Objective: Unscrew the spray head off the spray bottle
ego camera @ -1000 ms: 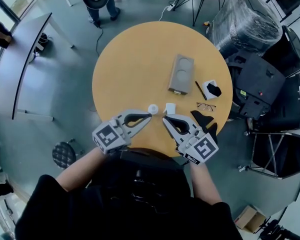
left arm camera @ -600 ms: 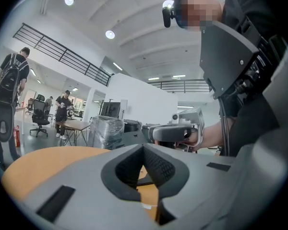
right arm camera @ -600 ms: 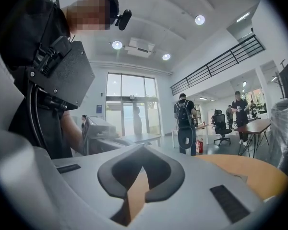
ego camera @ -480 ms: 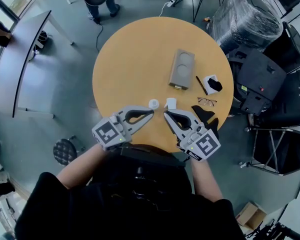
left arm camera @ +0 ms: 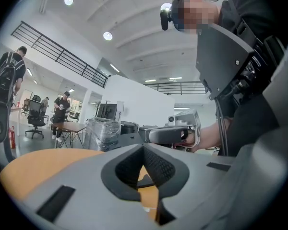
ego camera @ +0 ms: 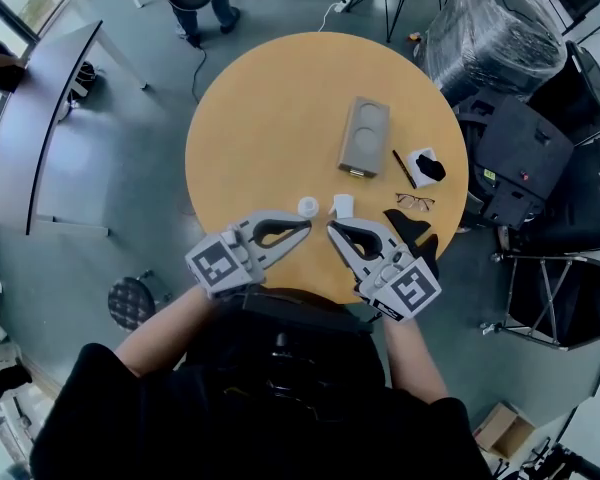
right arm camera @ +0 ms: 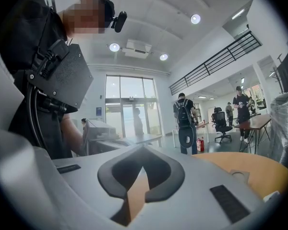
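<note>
**benchrat:** So where's the spray bottle here? I can't work out what step this is.

**tinkerer_42:** Use the grey two-well tray (ego camera: 363, 136) on the round worktop (ego camera: 270, 118) as your marker. On the person's side of the tray sit two small white things: a round white piece (ego camera: 307, 206) and a boxier white piece (ego camera: 342, 205) just beside it, not touching. From straight overhead I can't tell if one is a bottle with the head on, or if they're the bottle and a head that's already off. It fits both.

The left gripper (ego camera: 305, 226) and right gripper (ego camera: 330, 230) hover just short of them, further from the tray. On both, the fingers (left arm camera: 161, 166) are closed tip to tip with nothing between them.

**benchrat:** Tips for the twist?

**tinkerer_42:** If the head's on, I'd pin the body low with one gripper and take the threaded collar with the other, not the trigger. Turn about the bottle's own axis and keep it upright. It's small and light, so it'll probably spin or tip if held loosely.

**benchrat:** Any brand or text?

**tinkerer_42:** Nothing readable. There are just the square markers (ego camera: 218, 269) on the gripper cubes, and a label (ego camera: 385, 316) on the right one that's too tiny to read.
</note>
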The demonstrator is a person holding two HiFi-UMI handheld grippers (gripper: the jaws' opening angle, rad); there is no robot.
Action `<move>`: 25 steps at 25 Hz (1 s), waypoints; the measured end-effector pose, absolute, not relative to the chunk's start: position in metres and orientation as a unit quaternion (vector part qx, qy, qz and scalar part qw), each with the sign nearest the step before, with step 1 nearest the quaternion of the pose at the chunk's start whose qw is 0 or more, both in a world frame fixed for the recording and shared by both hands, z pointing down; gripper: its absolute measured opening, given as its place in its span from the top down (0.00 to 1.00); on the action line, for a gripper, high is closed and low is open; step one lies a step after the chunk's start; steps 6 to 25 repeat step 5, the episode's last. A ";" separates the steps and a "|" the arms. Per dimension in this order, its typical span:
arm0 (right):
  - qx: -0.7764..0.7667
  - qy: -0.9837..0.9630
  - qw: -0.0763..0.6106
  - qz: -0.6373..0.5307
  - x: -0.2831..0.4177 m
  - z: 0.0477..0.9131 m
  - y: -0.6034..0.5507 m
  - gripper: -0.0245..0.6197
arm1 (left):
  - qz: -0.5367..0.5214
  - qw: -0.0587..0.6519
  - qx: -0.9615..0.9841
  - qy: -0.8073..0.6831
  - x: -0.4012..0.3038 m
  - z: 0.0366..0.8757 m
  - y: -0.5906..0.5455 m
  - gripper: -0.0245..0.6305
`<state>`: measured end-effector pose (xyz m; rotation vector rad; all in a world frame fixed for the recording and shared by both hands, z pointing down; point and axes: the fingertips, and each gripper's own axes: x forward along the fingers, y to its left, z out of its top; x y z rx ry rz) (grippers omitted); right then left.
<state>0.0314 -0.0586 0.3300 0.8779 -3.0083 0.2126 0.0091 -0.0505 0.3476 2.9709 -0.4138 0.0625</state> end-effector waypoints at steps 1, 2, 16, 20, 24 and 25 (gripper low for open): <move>0.279 -0.958 0.002 0.067 0.031 0.330 -0.059 0.96 | 0.019 0.071 0.988 -0.138 0.009 0.347 -0.051 0.96; 0.278 -0.958 0.003 0.067 0.031 0.330 -0.059 0.96 | 0.018 0.071 0.988 -0.139 0.009 0.347 -0.051 0.96; 0.276 -0.959 0.002 0.067 0.030 0.329 -0.060 0.96 | 0.016 0.071 0.987 -0.141 0.009 0.346 -0.053 0.96; 0.276 -0.959 0.002 0.067 0.030 0.329 -0.060 0.96 | 0.016 0.071 0.987 -0.141 0.009 0.346 -0.053 0.96; 0.276 -0.959 0.002 0.067 0.030 0.329 -0.060 0.96 | 0.016 0.071 0.987 -0.141 0.009 0.346 -0.053 0.96; 0.276 -0.959 0.002 0.067 0.030 0.329 -0.060 0.96 | 0.016 0.071 0.987 -0.141 0.009 0.346 -0.053 0.96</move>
